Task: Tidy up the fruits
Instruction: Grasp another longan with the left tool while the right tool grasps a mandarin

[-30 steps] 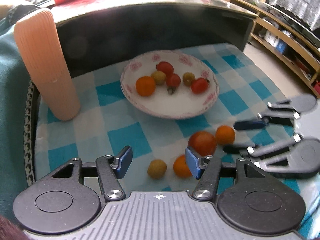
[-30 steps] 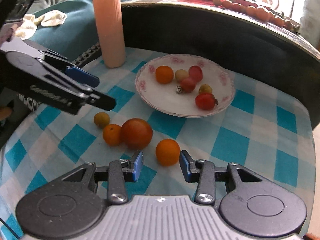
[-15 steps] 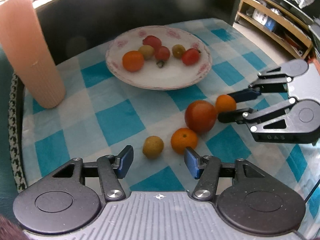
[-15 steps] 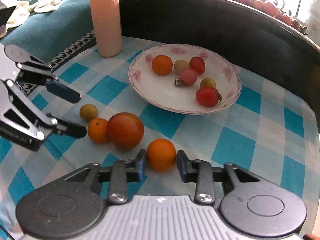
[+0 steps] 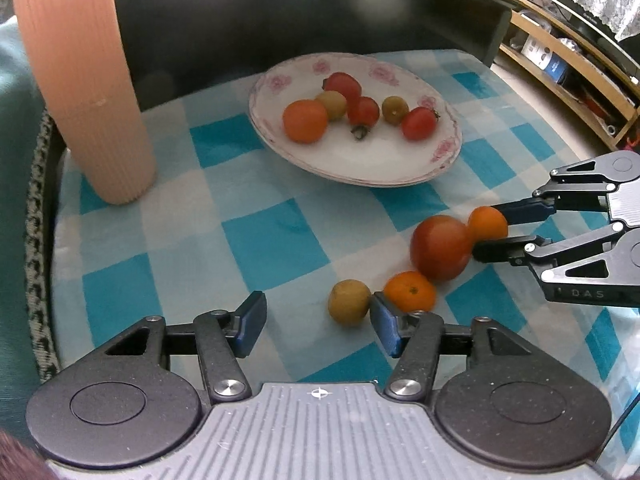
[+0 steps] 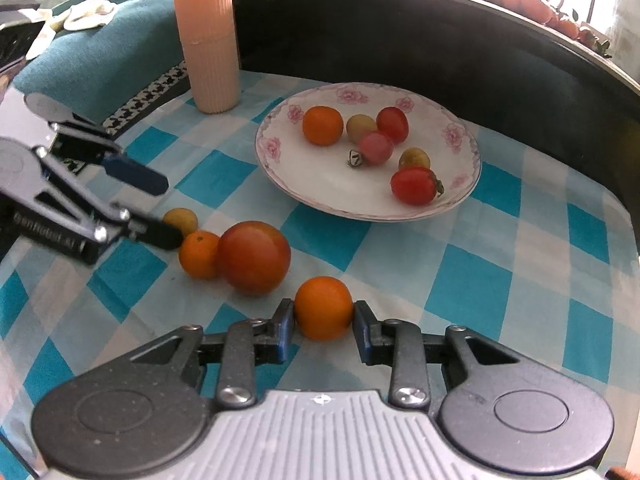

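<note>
A white flowered plate point(image 5: 448, 160) point(image 6: 280, 176) holds several small fruits: an orange one, red tomatoes and yellowish ones. On the checked cloth in front of it lie a big red tomato point(image 5: 440, 246) point(image 6: 254, 256), a mandarin point(image 5: 410, 291) point(image 6: 199, 254) and a yellowish fruit point(image 5: 349, 302) point(image 6: 182, 219). My left gripper point(image 5: 318, 322) point(image 6: 162, 209) is open low over the cloth. The yellowish fruit lies between its fingers, close to the right one, untouched. My right gripper point(image 6: 323, 314) point(image 5: 492, 231) is shut on a small orange point(image 6: 324, 307) point(image 5: 487, 223) beside the tomato.
A tall ribbed peach cylinder point(image 5: 84, 92) point(image 6: 206, 36) stands at the cloth's back left. A dark curved wall point(image 5: 320, 20) rises right behind the plate. A teal cushion point(image 6: 100, 60) lies to the left and wooden shelves point(image 5: 560, 64) to the far right.
The right gripper's jaws closed onto the small orange. The left gripper sank a little toward the cloth, and the yellowish fruit now sits close to its right finger.
</note>
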